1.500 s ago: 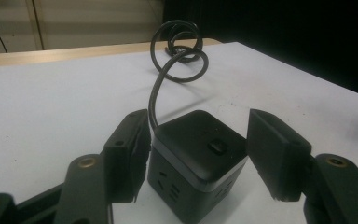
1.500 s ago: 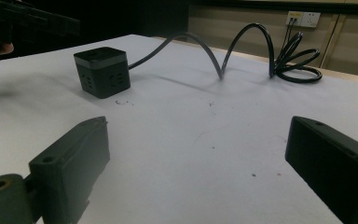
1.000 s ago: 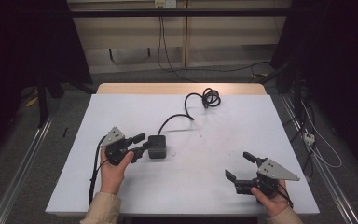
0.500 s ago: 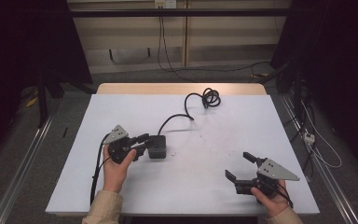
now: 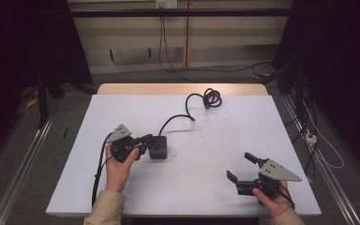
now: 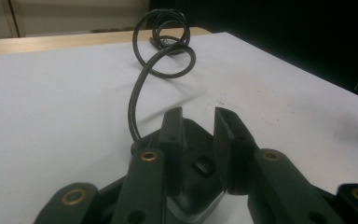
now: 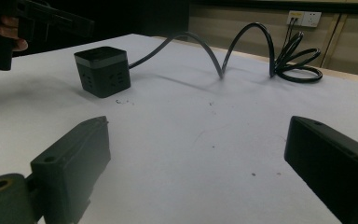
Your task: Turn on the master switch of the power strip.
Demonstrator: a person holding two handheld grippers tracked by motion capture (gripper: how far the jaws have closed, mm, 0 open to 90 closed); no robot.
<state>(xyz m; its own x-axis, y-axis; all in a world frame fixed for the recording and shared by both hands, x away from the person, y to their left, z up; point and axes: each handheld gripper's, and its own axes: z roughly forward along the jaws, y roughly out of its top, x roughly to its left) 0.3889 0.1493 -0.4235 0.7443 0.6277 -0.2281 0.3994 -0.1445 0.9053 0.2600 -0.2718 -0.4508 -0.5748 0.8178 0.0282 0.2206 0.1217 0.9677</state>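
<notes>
Power cube being approached by the left gripper, grasp not yet made.

The power cube is sitting left of centre on the white table, its cord coiling off toward the far edge. Jaws are being held narrowly apart just over the cube's top; contact cannot be told for certain. Right gripper is being held wide apart, well clear. Next likely needed: jaws lowered astride the cube, then closed.
</notes>
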